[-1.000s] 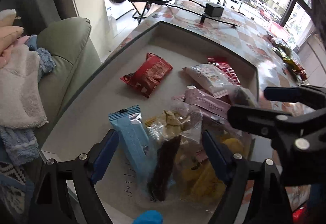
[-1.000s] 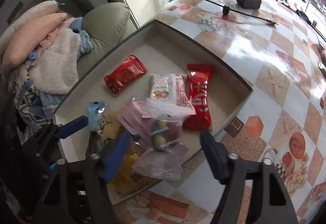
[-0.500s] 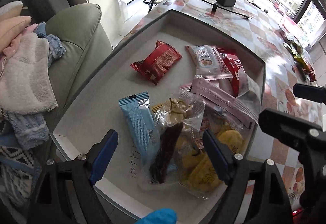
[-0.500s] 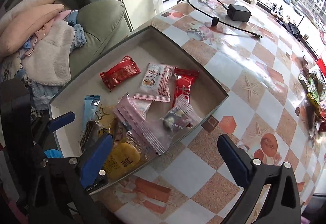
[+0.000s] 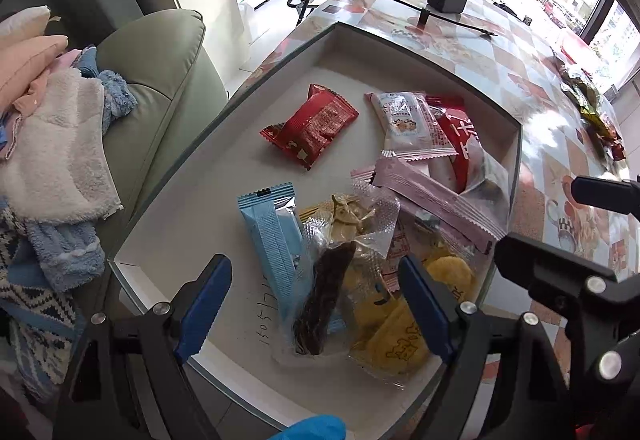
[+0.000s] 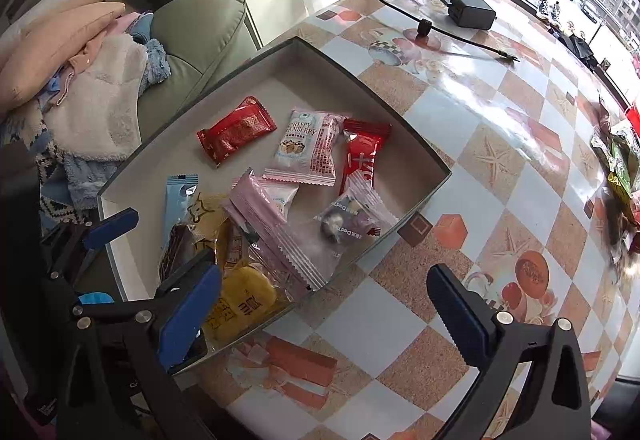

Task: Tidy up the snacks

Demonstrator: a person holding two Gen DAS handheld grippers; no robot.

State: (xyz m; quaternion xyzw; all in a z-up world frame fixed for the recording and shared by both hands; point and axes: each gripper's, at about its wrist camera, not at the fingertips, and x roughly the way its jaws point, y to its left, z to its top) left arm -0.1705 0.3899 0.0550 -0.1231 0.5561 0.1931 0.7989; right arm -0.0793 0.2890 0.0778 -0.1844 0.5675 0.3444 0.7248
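Both grippers have drawn back, jaws spread and empty: right gripper, left gripper. Crinkly foil snacks lie in the shallow cardboard tray on the glossy tiled bench

Table: checkered terracotta, cork-brown and white, with starfish prints. Box: grey-white inside, dark rim. Wrappers: red, pale pink, light blue, yellow, clear. Hand-held gripper fingers: blue pads on black. Charger at far edge: black.
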